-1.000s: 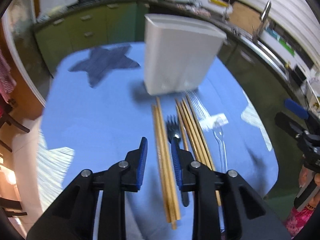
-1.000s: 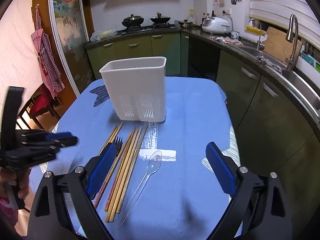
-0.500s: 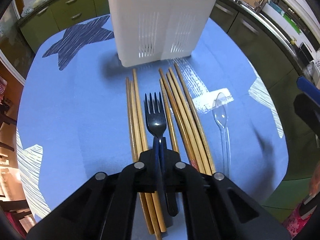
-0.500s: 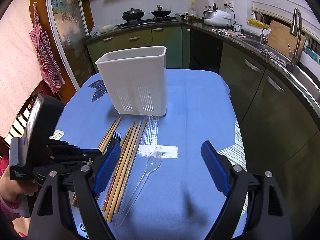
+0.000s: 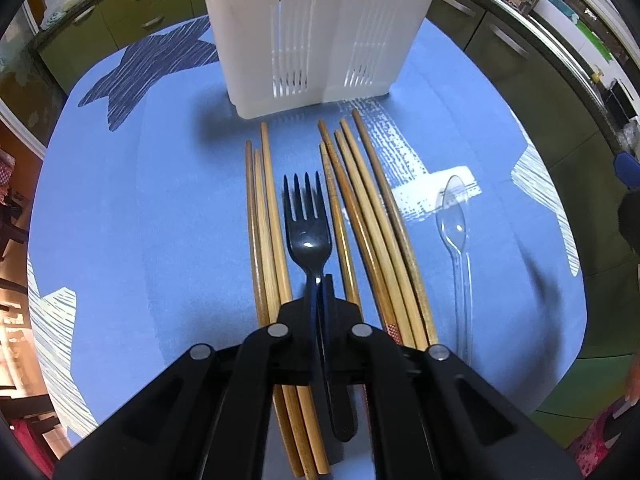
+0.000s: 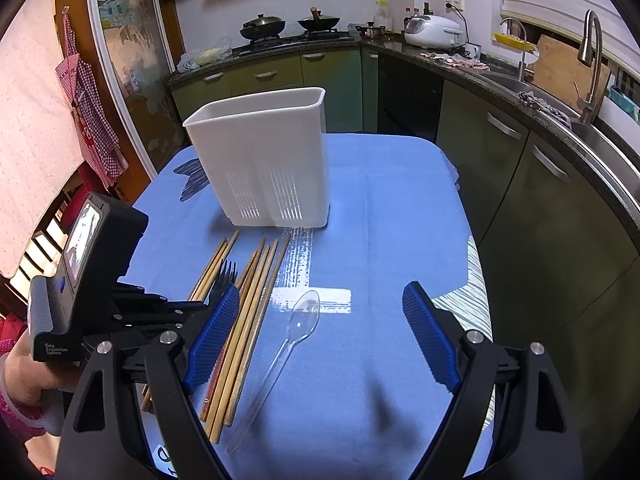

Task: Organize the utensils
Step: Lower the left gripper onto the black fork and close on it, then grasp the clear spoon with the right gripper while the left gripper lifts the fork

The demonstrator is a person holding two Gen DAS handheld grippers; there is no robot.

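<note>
My left tool (image 5: 320, 292) was clamped on the fork (image 5: 307, 236) at its neck, fork flat on the bench (image 5: 120, 220) between chopsticks (image 5: 360, 216). My right tool (image 6: 320, 340) stood apart, empty, the spoon (image 6: 296, 332) under it. The holder (image 6: 264, 160) ahead looked empty, so everything remained. The left rig's label read, I think, "Data Acquisition System".

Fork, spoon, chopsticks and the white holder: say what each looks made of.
Fork: black plastic by the look, glossy, with a sharp highlight on its bowl.
Spoon: clear plastic; the blue cloth shows through it.
Chopsticks: wood or bamboo, matte tan with visible grain; which one cannot be told.
White holder: likely moulded plastic, smooth satin white, with slotted drain vents.
</note>
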